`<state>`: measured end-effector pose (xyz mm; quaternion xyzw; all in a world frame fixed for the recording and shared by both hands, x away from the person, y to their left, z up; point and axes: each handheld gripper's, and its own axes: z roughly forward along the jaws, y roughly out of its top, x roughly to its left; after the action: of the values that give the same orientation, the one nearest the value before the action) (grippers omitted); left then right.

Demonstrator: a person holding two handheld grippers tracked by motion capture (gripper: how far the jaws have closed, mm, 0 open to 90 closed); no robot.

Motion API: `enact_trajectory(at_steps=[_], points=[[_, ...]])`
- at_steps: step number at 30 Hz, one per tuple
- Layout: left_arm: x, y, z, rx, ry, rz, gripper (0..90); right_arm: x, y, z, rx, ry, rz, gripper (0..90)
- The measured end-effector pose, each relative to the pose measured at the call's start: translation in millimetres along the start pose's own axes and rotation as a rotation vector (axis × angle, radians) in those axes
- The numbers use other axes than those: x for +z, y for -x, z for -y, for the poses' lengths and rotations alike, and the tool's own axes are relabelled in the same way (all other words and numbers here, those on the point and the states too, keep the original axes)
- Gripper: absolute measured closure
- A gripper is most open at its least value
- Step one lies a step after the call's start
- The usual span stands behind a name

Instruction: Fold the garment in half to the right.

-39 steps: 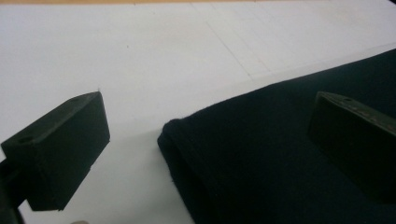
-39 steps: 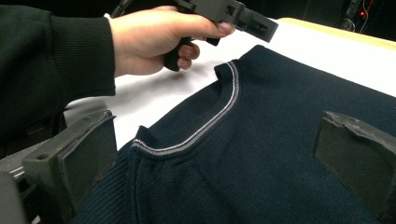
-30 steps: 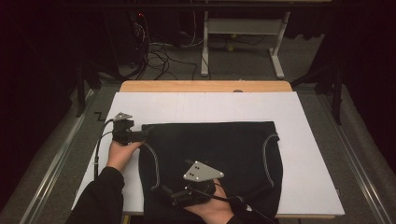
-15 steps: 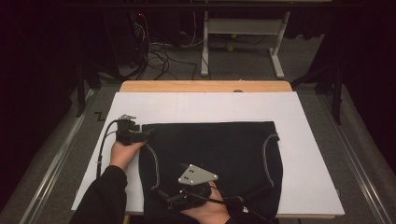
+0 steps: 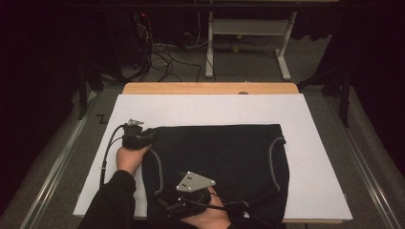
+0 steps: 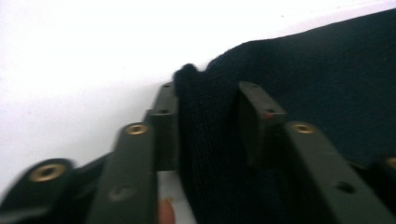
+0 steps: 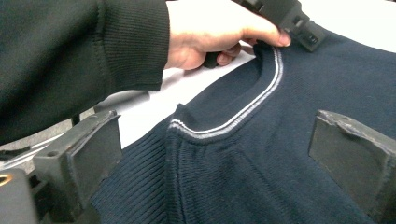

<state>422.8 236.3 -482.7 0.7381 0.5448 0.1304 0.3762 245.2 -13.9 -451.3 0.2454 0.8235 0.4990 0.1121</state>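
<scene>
Sweater (image 5: 219,157) lay flat, unfolded, on the surface (image 5: 205,109). Left claw (image 6: 208,123) pinched its far-left corner; right claw (image 7: 210,154) gaped over the near hem. Folding seemed barely begun.

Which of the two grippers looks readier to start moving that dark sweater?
Left, probably. The left gripper is shut on a fold of the sweater at its far left corner. The right gripper hangs over the near hem by the striped edge, jaws wide apart, holding nothing.
</scene>
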Motion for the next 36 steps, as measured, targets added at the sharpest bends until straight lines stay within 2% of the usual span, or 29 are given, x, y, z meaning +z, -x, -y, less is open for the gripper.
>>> enact_trajectory(at_steps=[3,9,14,18,22,29,36], points=[[-0.5,-1.3,0.7,-0.003,0.001,0.019,71.7,3.3,-4.8,-1.8,-0.015,-0.012,-0.016,6.4],[-0.8,-0.4,1.5,0.004,0.005,0.017,72.4,13.6,-17.5,-2.2,-0.043,-0.056,-0.055,12.0],[-1.3,1.2,2.2,0.013,0.008,0.009,72.4,25.6,-26.4,0.3,-0.053,-0.105,-0.060,14.8],[-1.4,1.2,2.4,0.010,0.008,0.011,72.4,38.1,-31.3,3.4,-0.059,-0.159,-0.051,16.0],[-1.3,0.2,2.4,0.002,0.008,0.018,72.4,44.6,-35.7,3.4,-0.078,-0.190,-0.031,18.3],[-1.3,0.3,2.5,0.002,0.009,0.017,72.4,53.1,-45.4,6.3,-0.065,-0.255,-0.028,20.5],[-1.3,-0.1,2.5,0.000,0.008,0.019,72.3,56.7,-51.2,8.2,-0.086,-0.271,0.039,26.0]])
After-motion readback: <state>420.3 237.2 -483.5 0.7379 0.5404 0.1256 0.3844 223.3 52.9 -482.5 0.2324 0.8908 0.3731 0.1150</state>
